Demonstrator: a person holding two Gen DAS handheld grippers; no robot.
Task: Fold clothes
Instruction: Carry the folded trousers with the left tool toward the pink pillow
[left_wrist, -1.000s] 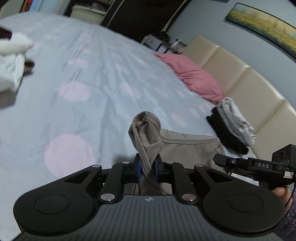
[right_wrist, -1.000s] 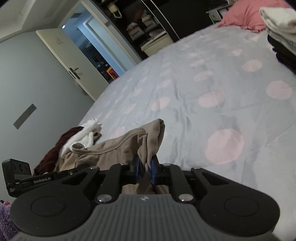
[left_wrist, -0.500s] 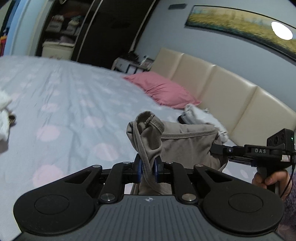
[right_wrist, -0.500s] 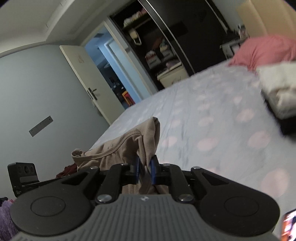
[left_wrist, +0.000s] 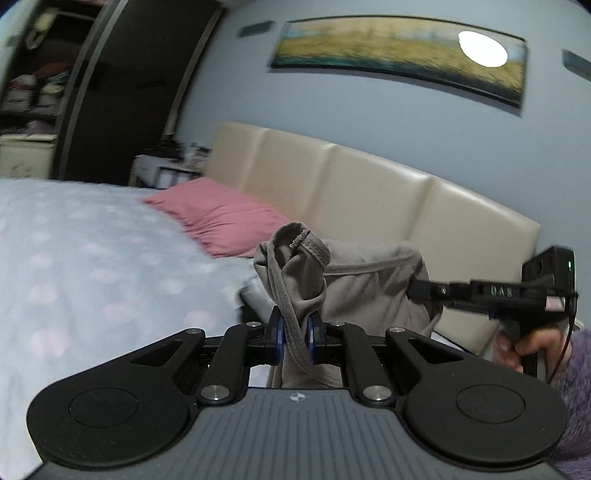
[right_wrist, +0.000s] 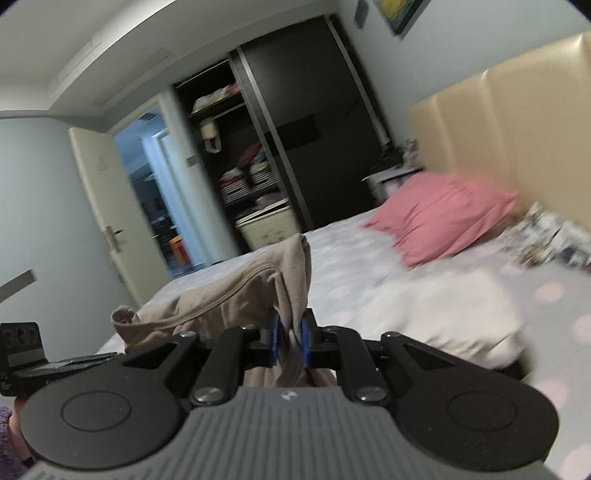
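Note:
A beige garment (left_wrist: 354, 284) hangs in the air between both grippers, its hemmed edge stretched from one to the other. My left gripper (left_wrist: 295, 334) is shut on one bunched corner of it. In the right wrist view the same beige garment (right_wrist: 236, 295) runs off to the left, and my right gripper (right_wrist: 290, 339) is shut on its other corner. The right gripper's body (left_wrist: 491, 291) shows at the right of the left wrist view, with a hand (left_wrist: 528, 343) on its handle. The lower part of the garment is hidden behind the gripper bodies.
Below lies a bed with a pale blue, pink-dotted cover (left_wrist: 92, 258). A pink pillow (right_wrist: 439, 218) leans near the cream padded headboard (left_wrist: 369, 184). Folded white clothes (right_wrist: 443, 306) sit on the bed. A dark wardrobe (right_wrist: 295, 129) and an open door (right_wrist: 110, 206) stand beyond.
Both grippers have risen with the beige garment, lifting it off the bed. The views have swung up from the bedcover toward the headboard, wall and wardrobe. Both grips are unchanged.

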